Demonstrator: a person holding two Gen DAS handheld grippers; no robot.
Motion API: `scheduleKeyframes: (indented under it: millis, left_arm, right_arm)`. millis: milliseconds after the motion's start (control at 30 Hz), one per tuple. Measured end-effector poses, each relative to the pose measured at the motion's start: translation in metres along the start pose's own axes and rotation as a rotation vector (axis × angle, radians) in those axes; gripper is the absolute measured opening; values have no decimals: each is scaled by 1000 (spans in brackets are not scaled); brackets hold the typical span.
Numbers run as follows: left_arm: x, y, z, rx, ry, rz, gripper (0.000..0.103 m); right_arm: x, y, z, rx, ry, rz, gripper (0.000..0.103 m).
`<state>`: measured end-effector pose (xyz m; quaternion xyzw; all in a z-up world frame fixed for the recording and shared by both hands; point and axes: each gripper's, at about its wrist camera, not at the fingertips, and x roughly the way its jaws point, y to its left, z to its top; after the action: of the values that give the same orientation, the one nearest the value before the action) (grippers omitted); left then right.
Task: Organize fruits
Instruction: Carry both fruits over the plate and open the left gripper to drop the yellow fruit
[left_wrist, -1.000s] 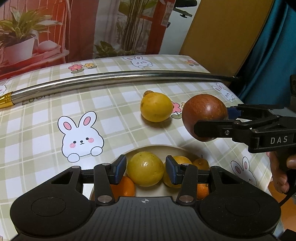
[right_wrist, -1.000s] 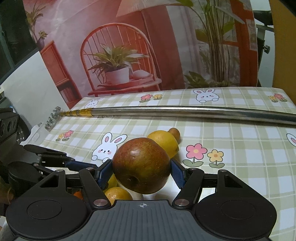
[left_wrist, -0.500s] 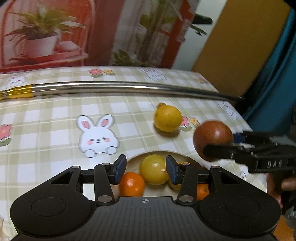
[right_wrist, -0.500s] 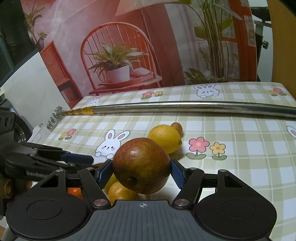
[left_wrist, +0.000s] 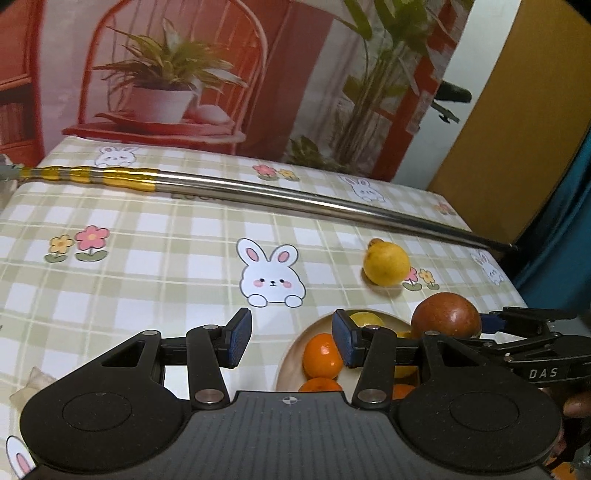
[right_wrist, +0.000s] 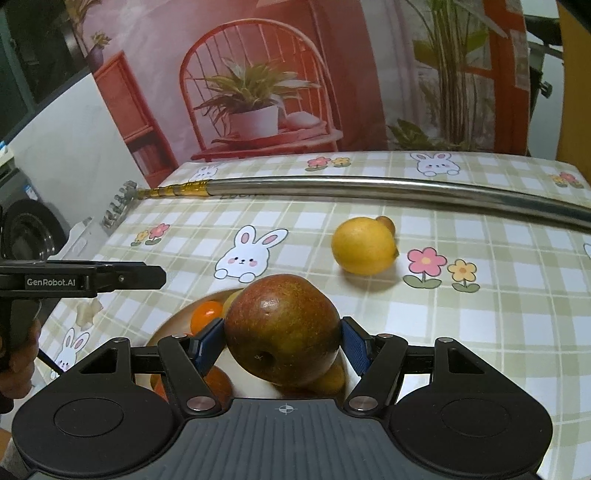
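Note:
My right gripper (right_wrist: 282, 341) is shut on a red-brown apple (right_wrist: 282, 330) and holds it just above a beige plate (right_wrist: 168, 325). The plate (left_wrist: 290, 356) holds oranges (left_wrist: 322, 355) and a yellow lemon (left_wrist: 365, 318). In the left wrist view the apple (left_wrist: 445, 315) hangs over the plate's right side. My left gripper (left_wrist: 291, 334) is over the plate's left rim, its jaws opening with nothing between them. Another lemon (right_wrist: 364, 245) lies on the tablecloth beyond the plate, with a small brown fruit (right_wrist: 387, 221) right behind it.
A long steel pole (left_wrist: 295, 197) with a gold end lies across the far part of the table. The table's right edge (left_wrist: 506, 266) is close to the lemon. A crumpled scrap (right_wrist: 88, 310) lies left of the plate. A hand (right_wrist: 18, 354) holds the left gripper.
My left gripper has drawn back to the left and up off the fruit in the plate, rolling as it went. The right gripper has carried the apple in over the plate.

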<state>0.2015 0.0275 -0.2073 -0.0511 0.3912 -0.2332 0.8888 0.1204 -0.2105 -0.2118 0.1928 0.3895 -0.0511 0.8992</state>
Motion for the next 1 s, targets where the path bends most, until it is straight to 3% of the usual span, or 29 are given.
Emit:
scheduleKeyframes:
  millis: [467, 700, 1000]
  left_arm:
    - [-22, 18, -8, -31, -49, 25, 64]
    - [-24, 25, -9, -58, -54, 35, 64]
    - [-24, 22, -9, -53, -52, 35, 65]
  right_arm:
    - [25, 48, 11, -102, 68, 31, 63]
    - [39, 67, 13, -145, 102, 44, 63]
    - [42, 64, 13, -111, 124, 68, 63]
